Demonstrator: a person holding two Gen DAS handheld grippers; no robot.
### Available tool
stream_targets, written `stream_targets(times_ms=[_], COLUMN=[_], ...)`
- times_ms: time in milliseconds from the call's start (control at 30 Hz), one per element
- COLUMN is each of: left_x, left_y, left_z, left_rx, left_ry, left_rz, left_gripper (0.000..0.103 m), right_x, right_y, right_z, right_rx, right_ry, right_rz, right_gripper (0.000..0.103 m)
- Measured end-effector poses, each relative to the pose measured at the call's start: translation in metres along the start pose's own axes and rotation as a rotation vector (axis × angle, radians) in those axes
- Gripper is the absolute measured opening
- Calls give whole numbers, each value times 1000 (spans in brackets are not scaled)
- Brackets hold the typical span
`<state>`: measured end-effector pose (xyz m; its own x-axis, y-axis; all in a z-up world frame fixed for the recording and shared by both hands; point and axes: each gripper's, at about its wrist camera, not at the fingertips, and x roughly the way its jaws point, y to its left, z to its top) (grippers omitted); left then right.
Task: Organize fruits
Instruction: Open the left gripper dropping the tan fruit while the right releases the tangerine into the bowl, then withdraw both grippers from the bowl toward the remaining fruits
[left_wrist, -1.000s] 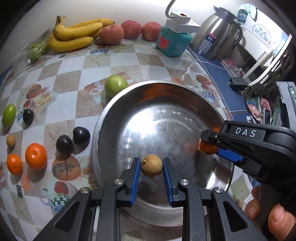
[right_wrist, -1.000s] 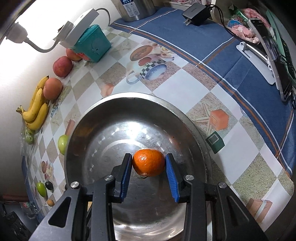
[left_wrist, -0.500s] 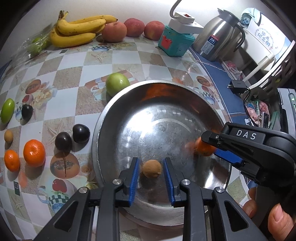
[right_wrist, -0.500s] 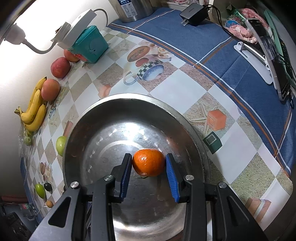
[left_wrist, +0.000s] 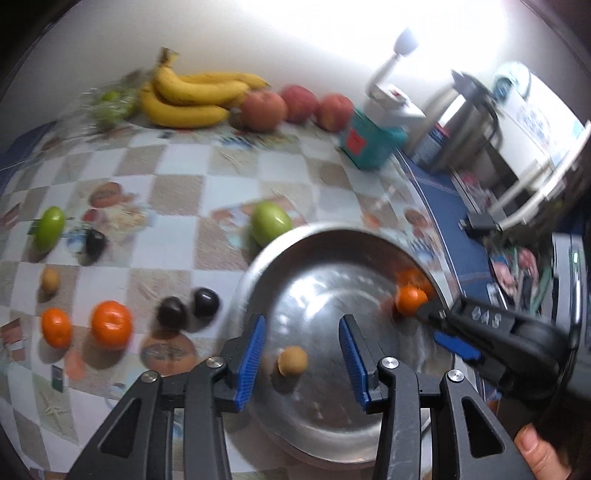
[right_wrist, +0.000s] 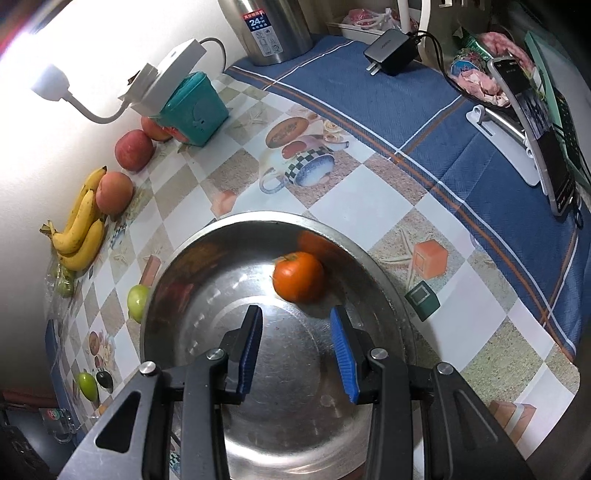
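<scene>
While both hand-held grippers gape, tangerine (right_wrist: 298, 281) and longan (left_wrist: 292, 360) lie in basin (right_wrist: 373, 266).

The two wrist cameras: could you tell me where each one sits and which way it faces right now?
Left wrist: on the left gripper, looking down along its open fingers at the small brown fruit in the steel bowl; the right gripper and a fingertip show at right.
Right wrist: on the right gripper, looking down across the bowl toward the wall; its open fingers sit short of the tangerine.
Shared: bowl, tangerine, bananas.
</scene>
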<state>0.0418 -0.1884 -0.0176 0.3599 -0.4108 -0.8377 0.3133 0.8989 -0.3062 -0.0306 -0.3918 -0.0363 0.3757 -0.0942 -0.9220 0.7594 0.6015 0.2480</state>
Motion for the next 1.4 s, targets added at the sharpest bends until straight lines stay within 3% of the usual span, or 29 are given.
stream_targets(times_ms=[200, 333, 500, 600, 667, 733, 800, 967, 1400], left_x=[-13, -16, -18, -15, -14, -14, -13, -14, -14], left_y=[39, 67, 84, 92, 95, 97, 98, 99, 111], left_z=[6, 5, -1, -5, -7, -8, -8, -8, -9], left_rx=[-160, -272, -341, -380, -392, -399, -404, -401, -441], left_ry=[-46, -44, -28, -10, -5, -3, -4, -9, 5], left_rz=[119, 162, 203, 216, 227, 249, 267, 284, 284], left_gripper=[57, 60, 71, 81, 83, 86, 96, 102, 103], right_x=[1, 0, -1, -1, 0, 1, 2, 4, 7], right_y=[7, 12, 23, 31, 35, 39, 42, 47, 56], right_z=[-3, -4, -6, -8, -10, -11, -12, -15, -20], right_rx=[-33, -56, -116, -159, -184, -204, -220, -254, -304], right_ry=[11, 3, -3, -9, -13, -15, -16, -24, -41], right_rz=[19, 17, 13, 12, 7, -1, -7, -15, -14], right_gripper=[39, 39, 40, 54, 69, 77, 80, 88, 101])
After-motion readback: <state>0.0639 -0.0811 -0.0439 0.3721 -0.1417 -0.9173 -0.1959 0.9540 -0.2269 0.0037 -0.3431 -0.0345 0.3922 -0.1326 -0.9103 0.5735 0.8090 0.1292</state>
